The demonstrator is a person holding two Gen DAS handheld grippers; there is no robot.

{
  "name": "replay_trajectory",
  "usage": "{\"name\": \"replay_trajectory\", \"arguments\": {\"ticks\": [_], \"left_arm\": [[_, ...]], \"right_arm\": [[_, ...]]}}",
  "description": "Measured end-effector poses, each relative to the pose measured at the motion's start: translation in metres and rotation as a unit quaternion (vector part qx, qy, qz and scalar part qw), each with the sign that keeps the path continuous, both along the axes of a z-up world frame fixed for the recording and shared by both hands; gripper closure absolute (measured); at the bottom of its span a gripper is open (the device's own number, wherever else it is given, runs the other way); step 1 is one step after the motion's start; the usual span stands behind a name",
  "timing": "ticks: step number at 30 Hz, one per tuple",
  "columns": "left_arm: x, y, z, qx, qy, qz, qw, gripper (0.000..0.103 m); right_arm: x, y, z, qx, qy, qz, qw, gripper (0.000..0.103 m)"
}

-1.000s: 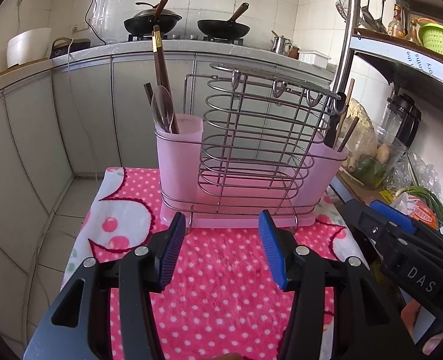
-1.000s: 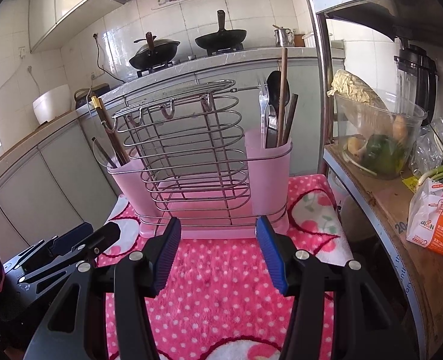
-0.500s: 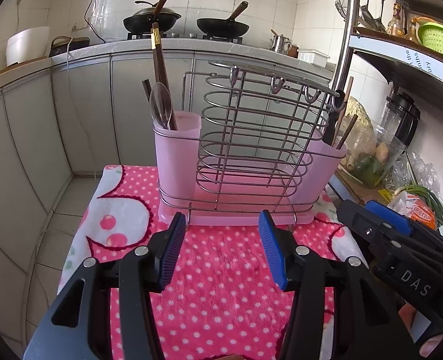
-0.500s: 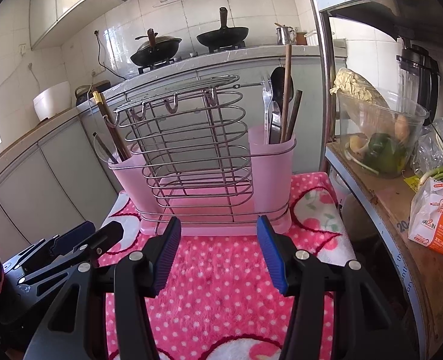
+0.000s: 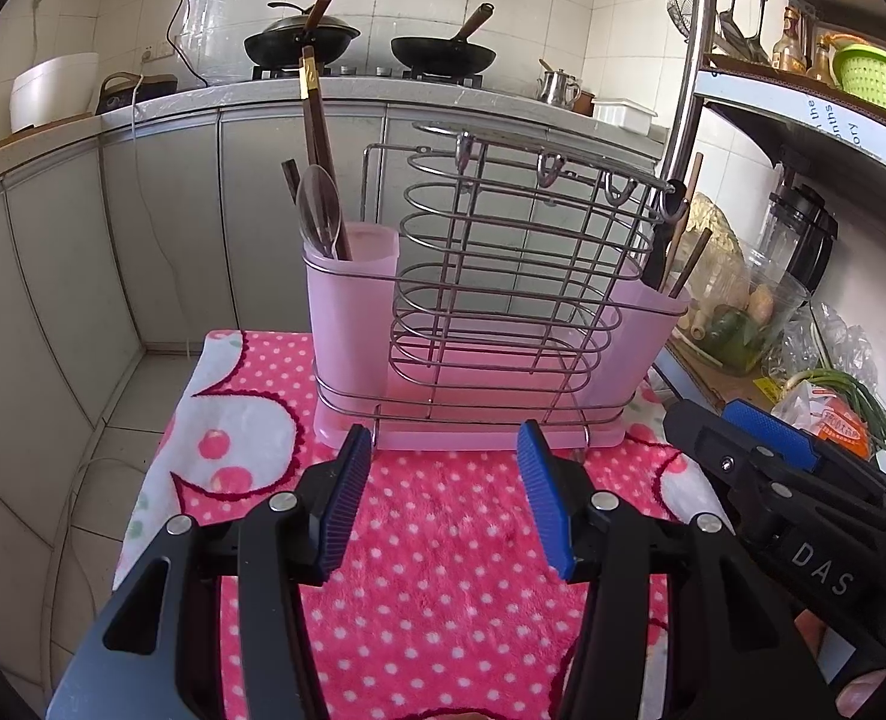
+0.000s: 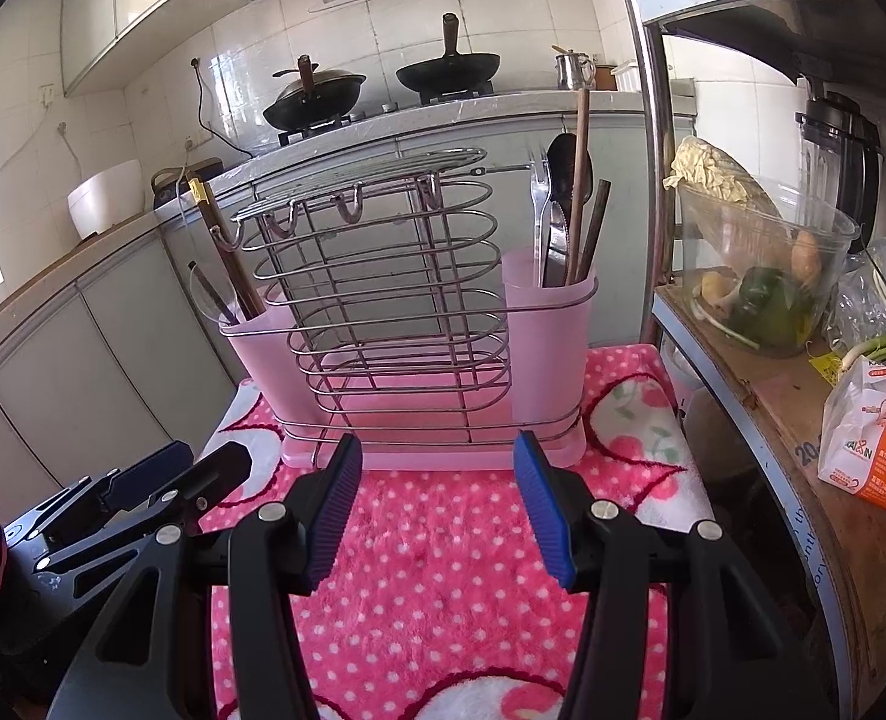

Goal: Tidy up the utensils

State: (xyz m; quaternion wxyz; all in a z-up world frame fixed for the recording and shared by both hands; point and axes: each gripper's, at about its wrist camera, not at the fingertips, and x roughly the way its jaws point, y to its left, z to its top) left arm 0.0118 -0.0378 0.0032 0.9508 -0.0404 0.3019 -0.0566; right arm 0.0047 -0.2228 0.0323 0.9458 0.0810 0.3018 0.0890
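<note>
On the far side of the pink cloth (image 5: 443,570): pink holder (image 5: 472,324), utensils (image 6: 568,216) upright in both end cups. Both claws, left claw (image 5: 440,450) and right claw (image 6: 437,459), apart, empty. Probably light, stiff, slippery; best gripped on upper handles.

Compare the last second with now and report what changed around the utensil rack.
Both the left gripper and right gripper rose slightly while facing the utensil rack, which sits lower in both views now. Nothing was grasped or released. Both stay open and empty; the utensils in the left cup and right cup are unmoved.
</note>
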Motion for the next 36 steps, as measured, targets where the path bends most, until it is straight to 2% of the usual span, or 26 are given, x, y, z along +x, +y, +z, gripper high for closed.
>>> {"name": "replay_trajectory", "arguments": {"ticks": [36], "left_arm": [[-0.002, 0.0007, -0.0001, -0.002, 0.001, -0.003, 1.0, 0.052]], "right_arm": [[-0.0013, 0.0024, -0.0002, -0.002, -0.002, 0.0, 1.0, 0.05]]}}
